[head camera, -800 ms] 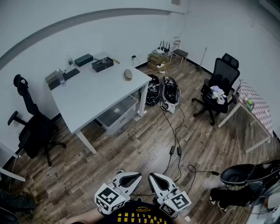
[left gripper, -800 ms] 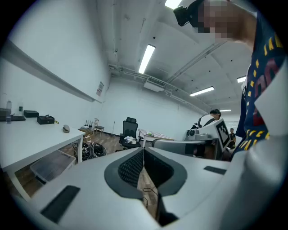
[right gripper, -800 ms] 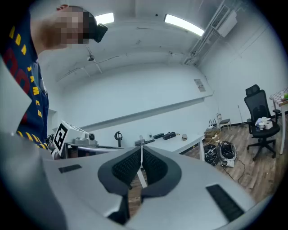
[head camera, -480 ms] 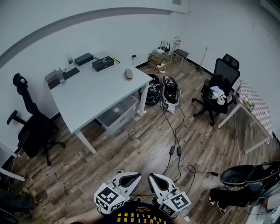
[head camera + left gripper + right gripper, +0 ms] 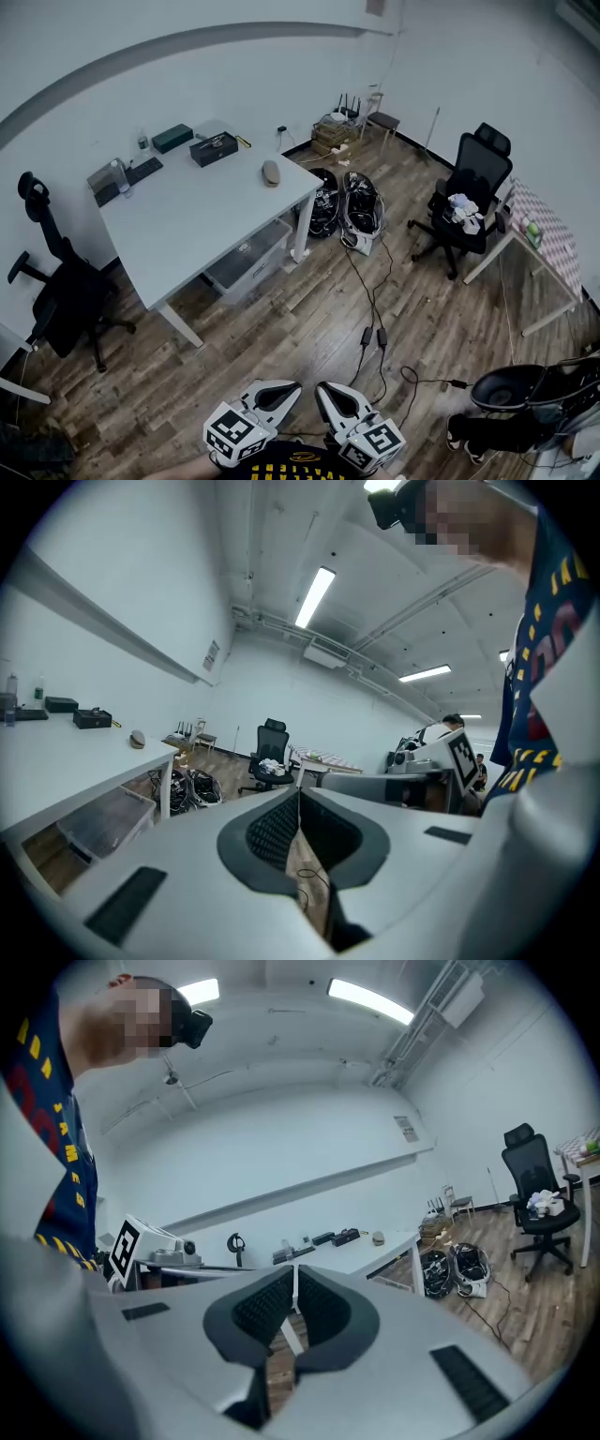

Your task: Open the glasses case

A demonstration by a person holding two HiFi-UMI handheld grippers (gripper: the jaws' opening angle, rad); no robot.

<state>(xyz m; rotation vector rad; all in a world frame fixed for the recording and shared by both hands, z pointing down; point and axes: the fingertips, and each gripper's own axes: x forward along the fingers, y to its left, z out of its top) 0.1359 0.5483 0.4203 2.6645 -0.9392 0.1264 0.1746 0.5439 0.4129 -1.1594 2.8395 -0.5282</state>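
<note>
The glasses case (image 5: 271, 172) is a small grey-brown oval lying near the right end of the white table (image 5: 187, 225), far across the room from me. It also shows in the left gripper view, as the case (image 5: 138, 739), and in the right gripper view, as the case (image 5: 378, 1237). My left gripper (image 5: 284, 387) and right gripper (image 5: 327, 389) hang side by side close to my body at the bottom edge of the head view. Both are shut with nothing between the jaws, as the left gripper (image 5: 298, 794) and right gripper (image 5: 294, 1270) show in their own views.
On the table lie a black box (image 5: 209, 148), a dark green box (image 5: 172, 138), a keyboard (image 5: 141, 172) and a bottle (image 5: 119, 175). A storage bin (image 5: 244, 258) sits under it. Office chairs (image 5: 56, 291) (image 5: 473, 183), bags (image 5: 342, 202) and cables (image 5: 373, 300) stand on the wood floor.
The head view has shifted a little, so the table sits slightly further left. Both grippers stay shut close to my body.
</note>
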